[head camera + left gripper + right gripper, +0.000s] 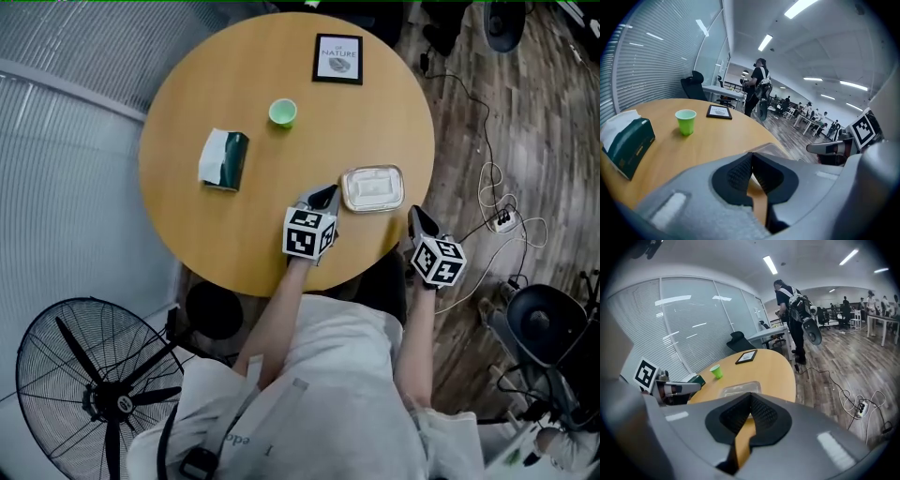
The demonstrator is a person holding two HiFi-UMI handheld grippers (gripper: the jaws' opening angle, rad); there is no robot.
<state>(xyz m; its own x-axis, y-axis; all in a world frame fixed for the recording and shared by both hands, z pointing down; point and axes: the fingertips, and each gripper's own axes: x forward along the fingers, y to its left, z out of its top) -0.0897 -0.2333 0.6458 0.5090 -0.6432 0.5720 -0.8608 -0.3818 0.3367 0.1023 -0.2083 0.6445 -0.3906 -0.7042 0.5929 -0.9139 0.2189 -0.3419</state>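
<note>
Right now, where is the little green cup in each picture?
Head view: green cup at upper middle.
Left gripper view: green cup left of centre.
Right gripper view: green cup left of centre.
Shared landmark: black picture frame, near the cup in all three.

Cannot see most of the clear plastic lidded container point(769, 148) behind the left gripper point(752, 159), nor the bottom of the black wire floor fan point(117, 405).

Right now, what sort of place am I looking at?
Most likely an open-plan office: rows of desks with people at them, a black office chair, ceiling strip lights, and a round wooden table.
</note>
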